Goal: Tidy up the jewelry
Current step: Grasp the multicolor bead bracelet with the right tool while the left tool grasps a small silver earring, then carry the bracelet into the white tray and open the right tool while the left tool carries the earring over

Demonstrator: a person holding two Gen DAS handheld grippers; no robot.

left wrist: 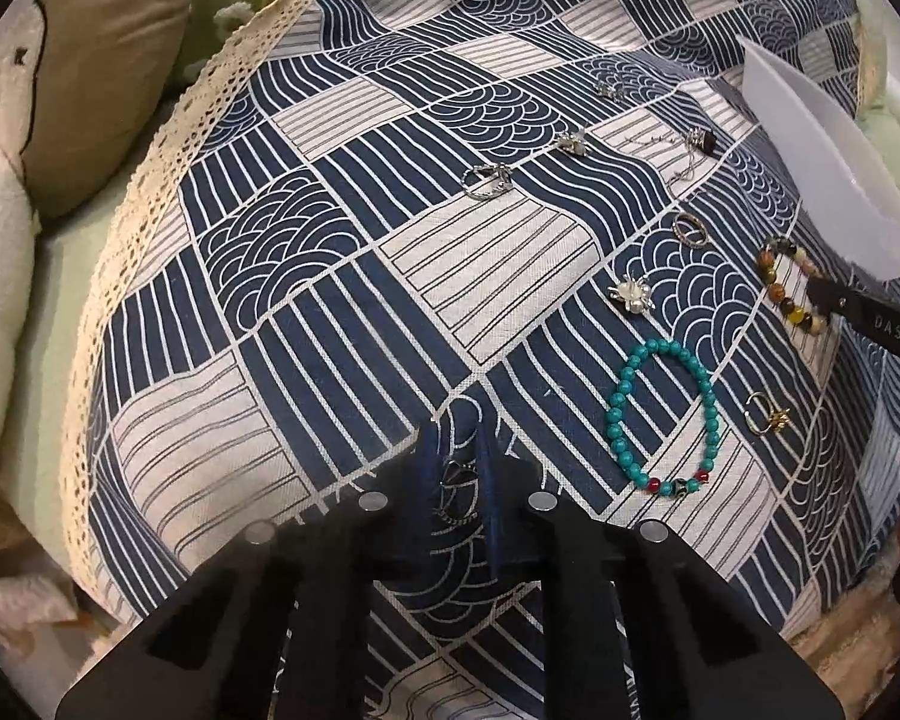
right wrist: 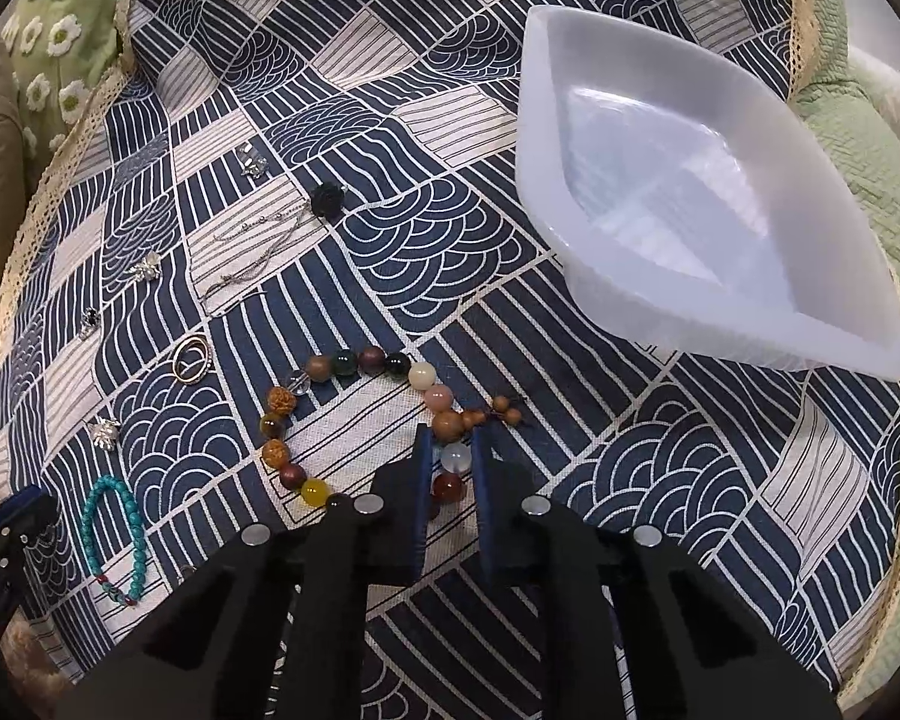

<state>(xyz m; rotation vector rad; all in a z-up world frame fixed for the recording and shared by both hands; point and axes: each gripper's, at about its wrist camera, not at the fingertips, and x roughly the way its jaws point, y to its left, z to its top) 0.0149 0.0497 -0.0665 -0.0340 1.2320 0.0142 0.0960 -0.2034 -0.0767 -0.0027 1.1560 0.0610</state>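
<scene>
My right gripper (right wrist: 453, 450) is shut on the multicolour bead bracelet (right wrist: 342, 363), pinching its near-right beads; the rest of it lies on the cloth. My left gripper (left wrist: 456, 450) is narrowly closed on a dark silver ring (left wrist: 459, 474). A turquoise bead bracelet (left wrist: 660, 414) lies right of the left gripper and shows at the lower left of the right wrist view (right wrist: 117, 534). A translucent white tray (right wrist: 708, 192) sits at the upper right, empty. Rings, charms and a thin chain (right wrist: 258, 258) are scattered on the cloth.
A navy and white patterned cloth (left wrist: 330, 300) with a lace edge covers a green bed. A gold ring (left wrist: 765, 414), double ring (right wrist: 191, 358), black rose piece (right wrist: 328, 199) and silver pieces (left wrist: 486, 180) lie about. Cushions (left wrist: 90, 60) sit at the left.
</scene>
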